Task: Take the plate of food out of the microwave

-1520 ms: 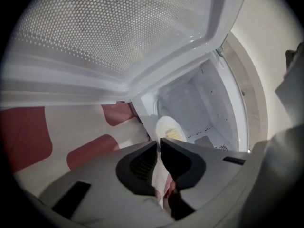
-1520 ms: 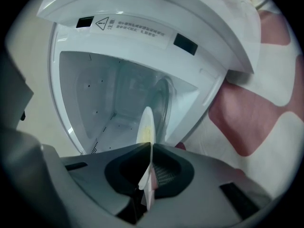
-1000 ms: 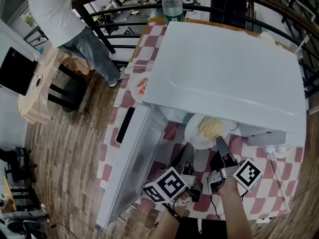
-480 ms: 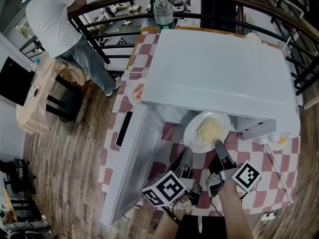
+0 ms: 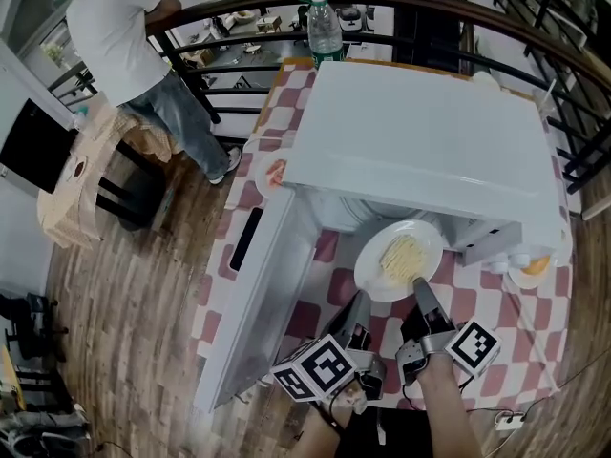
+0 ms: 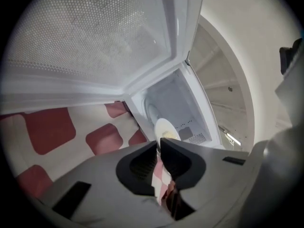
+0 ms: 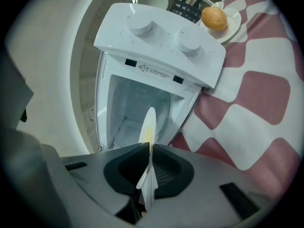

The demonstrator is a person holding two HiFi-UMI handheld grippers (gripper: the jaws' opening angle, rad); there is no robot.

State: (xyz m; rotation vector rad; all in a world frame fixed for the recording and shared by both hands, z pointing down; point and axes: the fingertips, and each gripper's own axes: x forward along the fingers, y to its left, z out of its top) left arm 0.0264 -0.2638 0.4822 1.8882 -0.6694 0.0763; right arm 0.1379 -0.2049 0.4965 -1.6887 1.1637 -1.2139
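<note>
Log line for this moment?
right gripper: shut on plate rim | left gripper: shut, empty | plate: at microwave mouth | door: open

Lighting: bright, even daylight; soft shadow under the white microwave (image 5: 420, 151) overhang. Optics: heavy fisheye bending at edges, black vignette ringing both gripper views. Focus: nearest foreground soft, midground clearer.

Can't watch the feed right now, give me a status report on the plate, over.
Right gripper clamped on plate rim. Left gripper shut, empty. Plate at microwave mouth, mostly out. Door wide open, left, clear of path.
</note>
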